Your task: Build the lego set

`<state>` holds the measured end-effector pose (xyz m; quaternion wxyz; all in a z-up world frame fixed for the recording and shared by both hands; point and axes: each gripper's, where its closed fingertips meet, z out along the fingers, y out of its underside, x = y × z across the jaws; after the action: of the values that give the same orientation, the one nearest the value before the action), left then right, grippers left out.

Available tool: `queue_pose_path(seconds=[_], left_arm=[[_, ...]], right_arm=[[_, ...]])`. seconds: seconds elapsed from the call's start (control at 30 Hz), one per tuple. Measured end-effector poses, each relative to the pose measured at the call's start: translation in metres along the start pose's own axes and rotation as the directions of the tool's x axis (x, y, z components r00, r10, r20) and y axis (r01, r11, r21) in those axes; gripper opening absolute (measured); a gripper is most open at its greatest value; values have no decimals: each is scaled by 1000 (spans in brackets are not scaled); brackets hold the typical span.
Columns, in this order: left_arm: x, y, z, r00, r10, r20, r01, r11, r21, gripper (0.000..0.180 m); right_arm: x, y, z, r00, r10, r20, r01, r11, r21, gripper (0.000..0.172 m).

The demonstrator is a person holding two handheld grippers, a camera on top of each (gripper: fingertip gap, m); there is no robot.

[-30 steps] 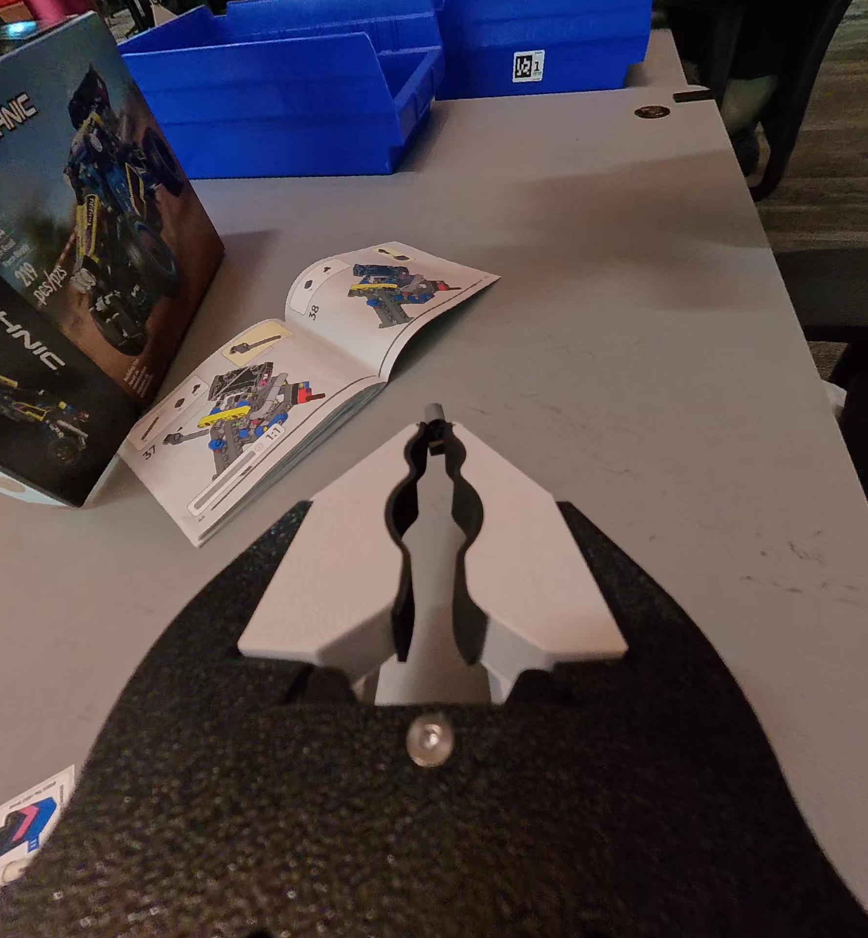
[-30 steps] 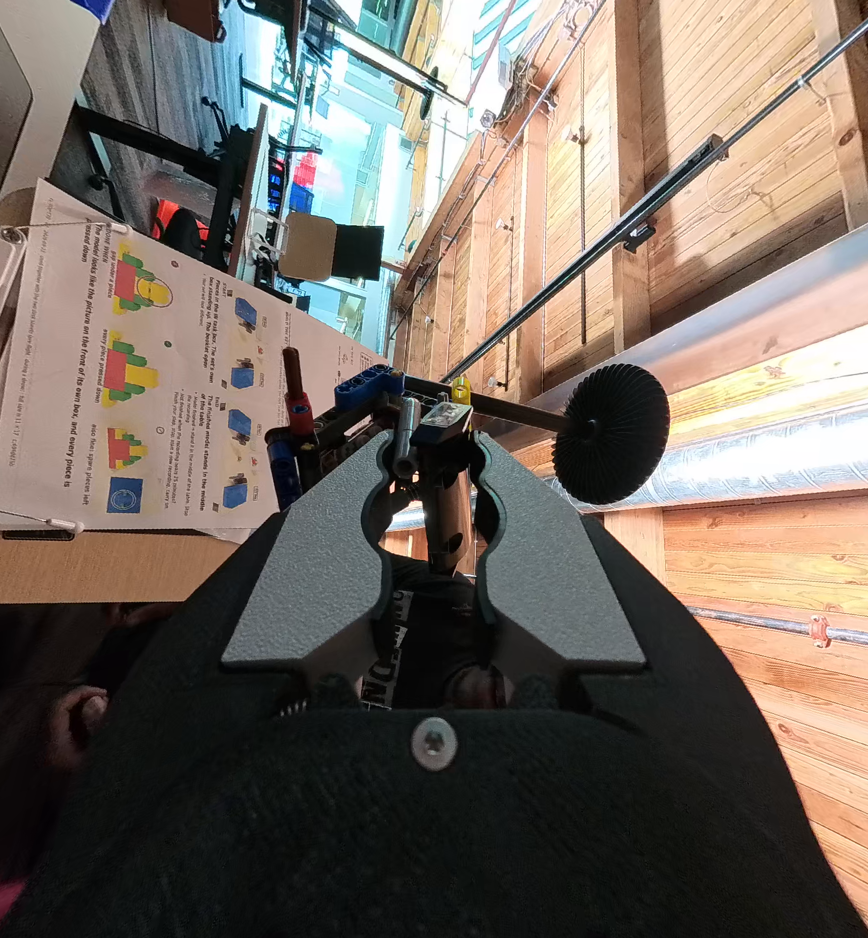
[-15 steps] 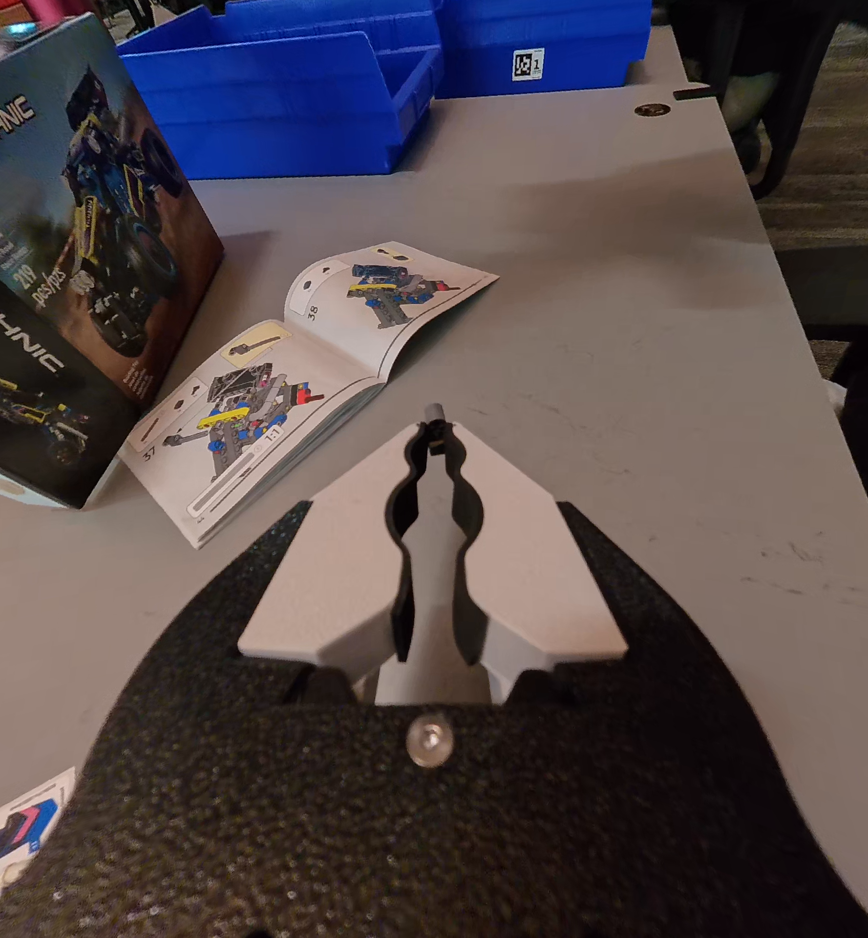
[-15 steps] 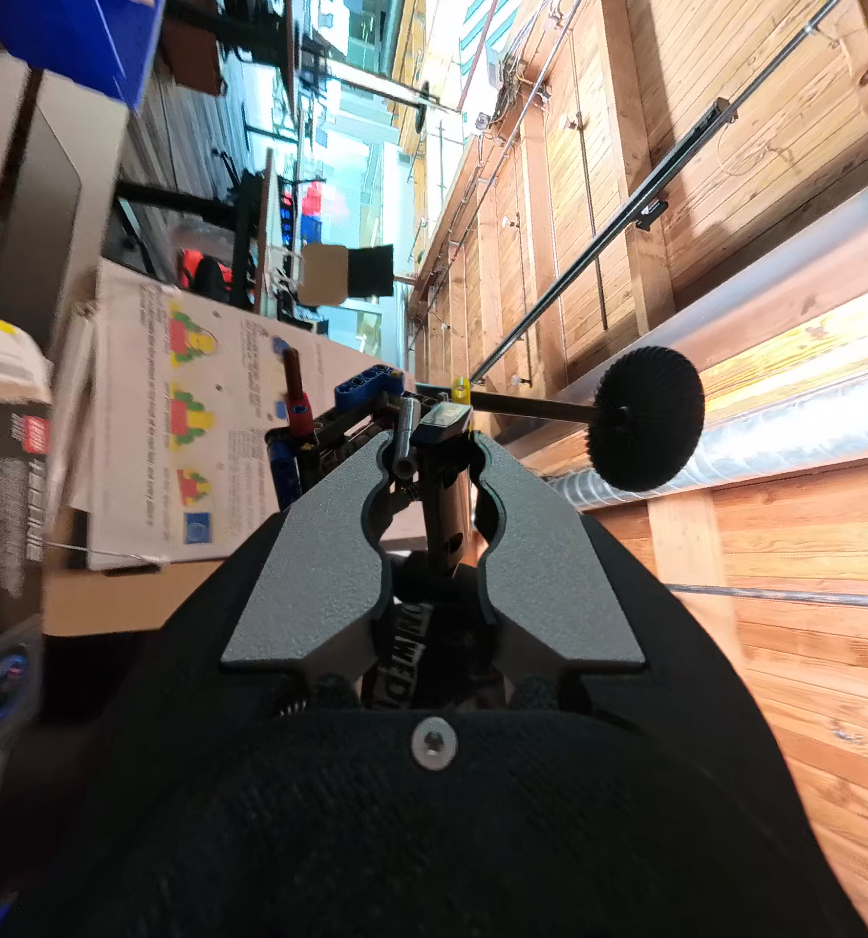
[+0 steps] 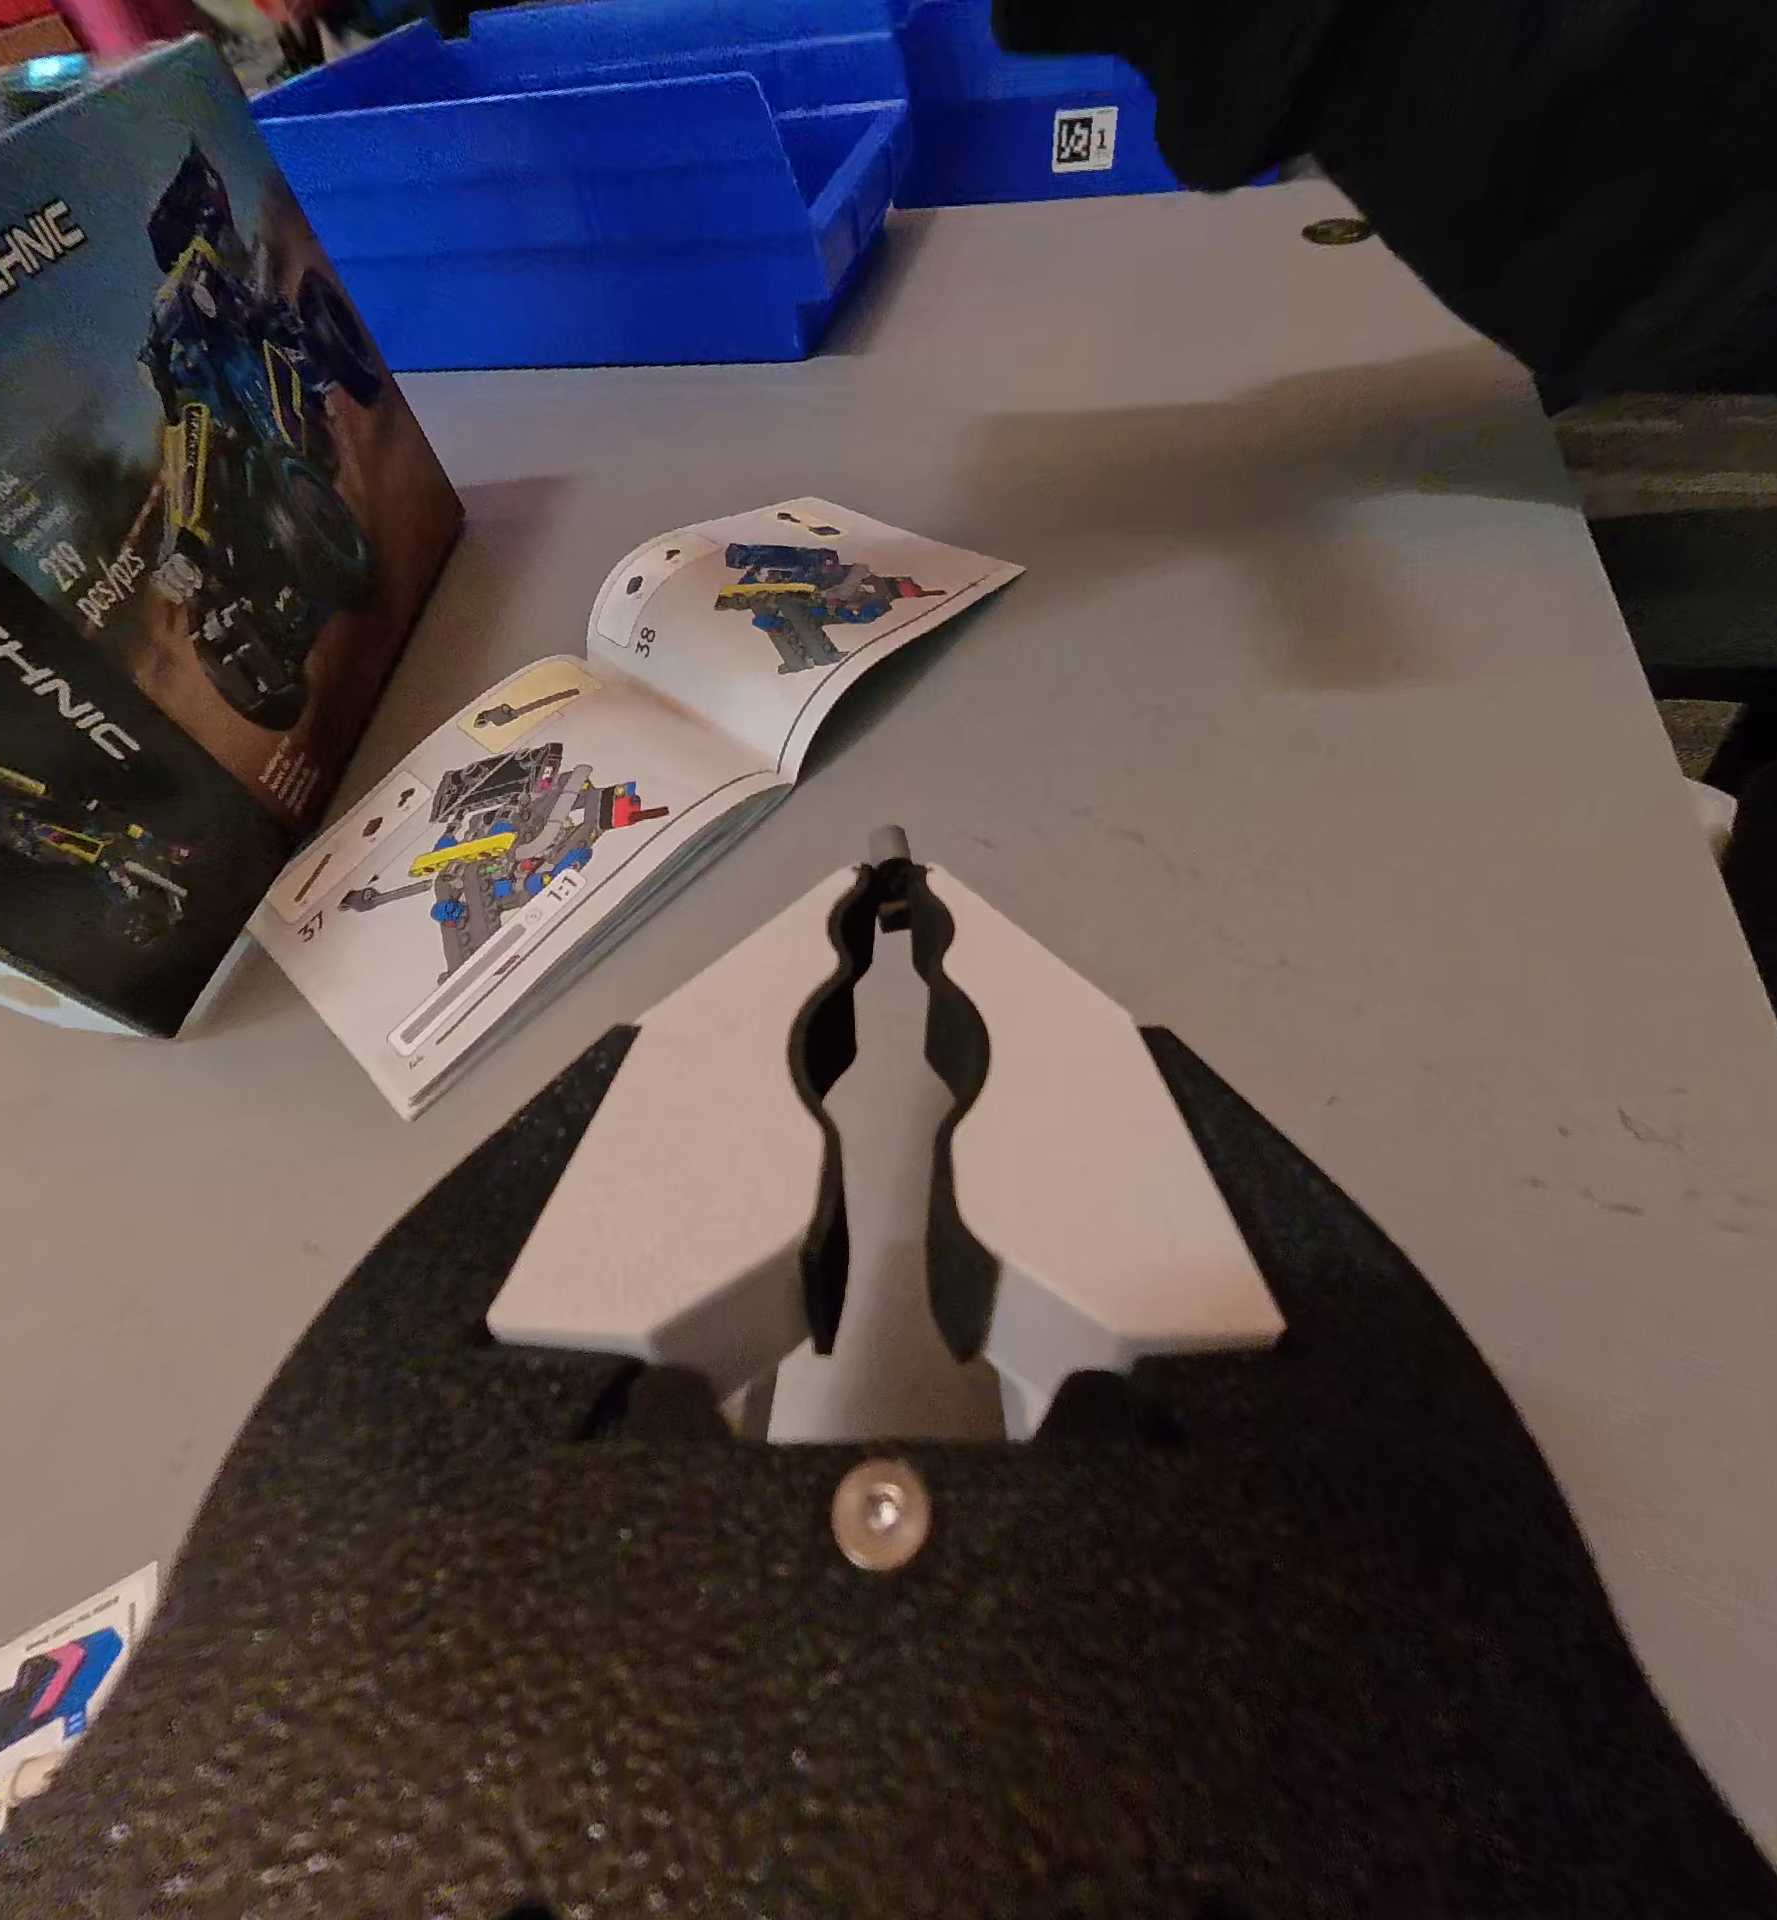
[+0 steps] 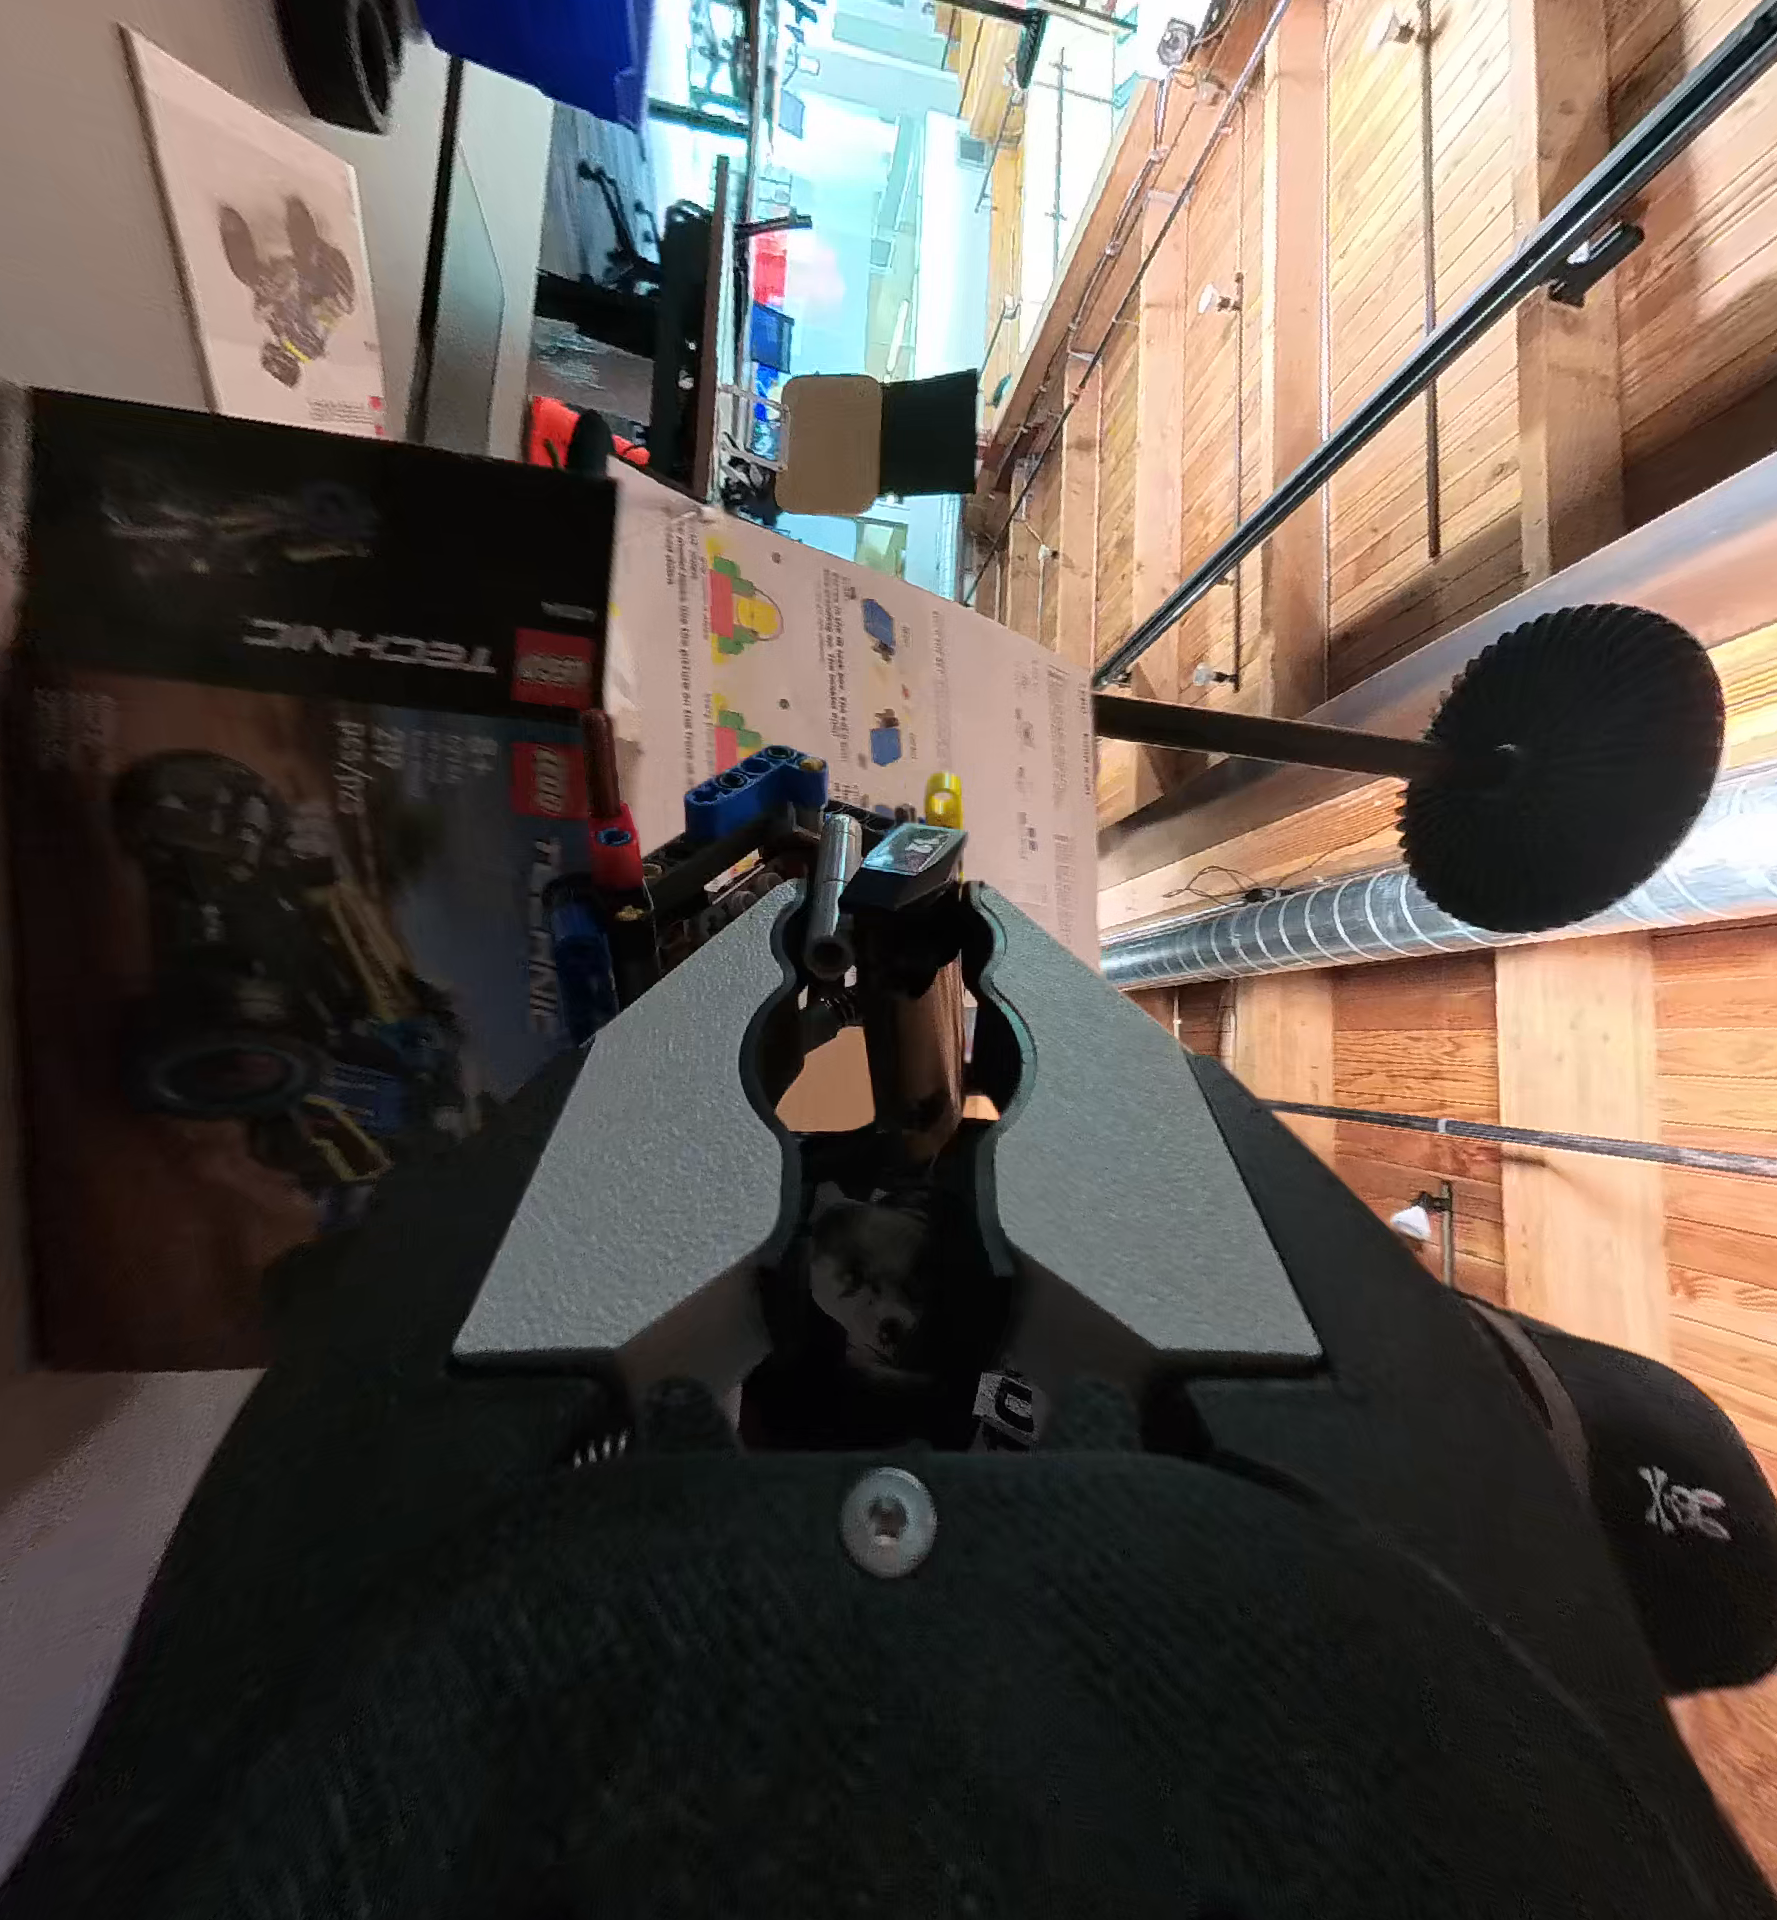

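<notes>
1. Pinching a small grey pin point(image 5: 889, 844), the left gripper point(image 5: 892, 883) hangs over the grey table point(image 5: 1279, 935); its tips are closed on the pin, whose pale end pokes out past them.
2. Just left of it lies an open instruction booklet point(image 5: 593, 790), and beyond that stands a dark toy box point(image 5: 136, 540). Blue bins point(image 5: 572, 208) sit at the table's far edge.
3. The right gripper point(image 6: 889, 935) is clamped on a half-built toy model point(image 6: 759, 862) of black beams with blue, red and yellow parts, raised in the air.
4. A long black axle carrying a black toothed wheel point(image 6: 1559, 769) sticks out to the right of the model.
</notes>
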<state>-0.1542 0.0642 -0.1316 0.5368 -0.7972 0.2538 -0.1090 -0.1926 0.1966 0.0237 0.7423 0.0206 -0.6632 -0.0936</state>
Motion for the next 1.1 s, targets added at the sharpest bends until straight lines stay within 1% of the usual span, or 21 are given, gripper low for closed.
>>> queue_pose_path(seconds=[0.17, 0.4, 0.6, 0.77, 0.97, 1.1], left_arm=[[-1, 1, -1, 1000, -1, 5, 1, 1000, -2, 3], [0, 1, -1, 1000, 1, 1, -1, 1000, -1, 3], [0, 1, 0, 1000, 0, 0, 0, 1000, -3, 3], [1, 1, 0, 1000, 1, -3, -1, 1000, -4, 3], [1, 1, 0, 1000, 1, -3, -1, 1000, -5, 3], [1, 1, 0, 1000, 1, -3, -1, 1000, -6, 3]], right_arm=[[34, 7, 4, 998, -28, -55, 28, 1000, 2, 24], [57, 7, 9, 994, -84, -66, 85, 996, 12, 24], [79, 7, 13, 991, -103, -84, 105, 994, 23, 24], [90, 7, 16, 988, -121, -97, 124, 992, 24, 24], [95, 7, 20, 986, -140, -91, 144, 989, 31, 24], [101, 10, 23, 988, -125, -95, 129, 991, 35, 24]])
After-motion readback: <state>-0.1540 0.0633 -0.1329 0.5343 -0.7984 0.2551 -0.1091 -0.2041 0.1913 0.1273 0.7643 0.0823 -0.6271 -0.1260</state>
